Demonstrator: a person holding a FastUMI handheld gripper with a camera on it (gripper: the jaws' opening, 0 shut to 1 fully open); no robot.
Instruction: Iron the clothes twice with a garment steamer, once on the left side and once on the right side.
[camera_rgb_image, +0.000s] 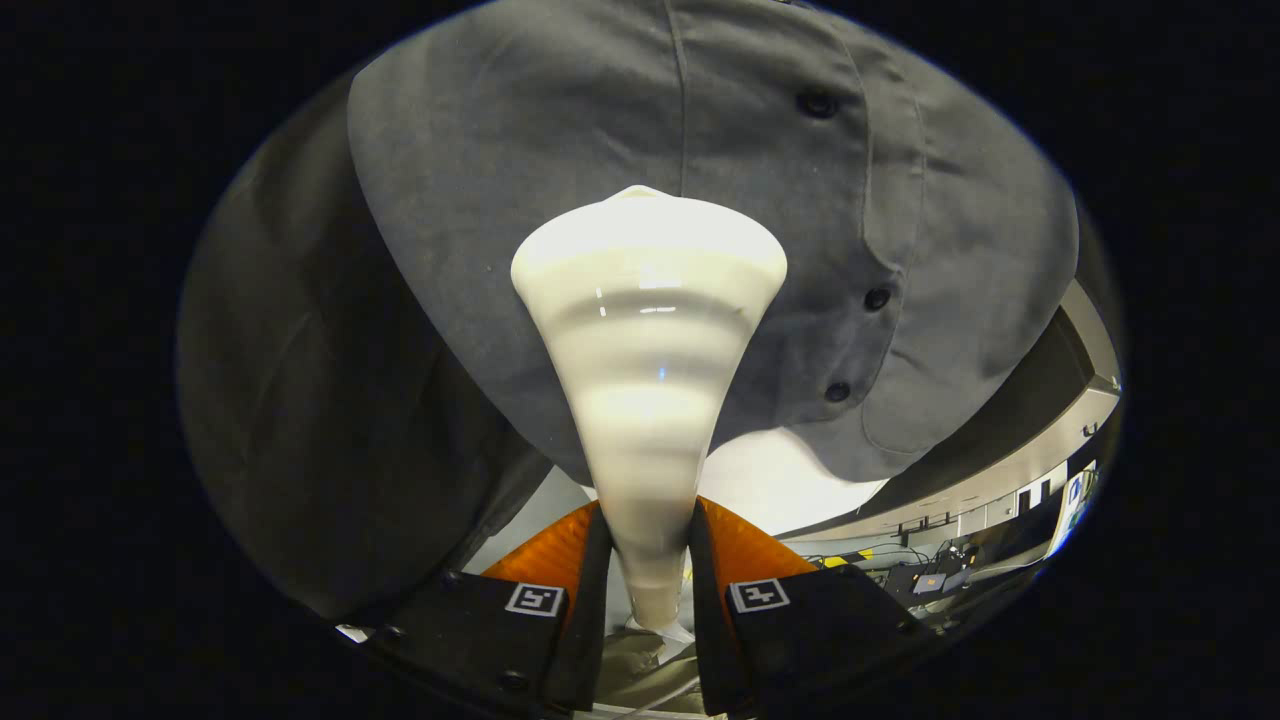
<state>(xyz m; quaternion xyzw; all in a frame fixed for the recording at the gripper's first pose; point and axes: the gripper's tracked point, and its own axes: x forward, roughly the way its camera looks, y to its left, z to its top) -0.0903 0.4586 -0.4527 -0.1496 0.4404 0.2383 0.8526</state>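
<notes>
Jaws clamped on steamer (645, 400) neck, wide head aimed up against hanging grey shirt (780, 200)

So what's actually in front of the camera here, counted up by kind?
Garment steamer: 1, held between the fingers, which press on its handle
Grey shirt: 1
Dark shirt buttons: 3
Total: 5
</notes>
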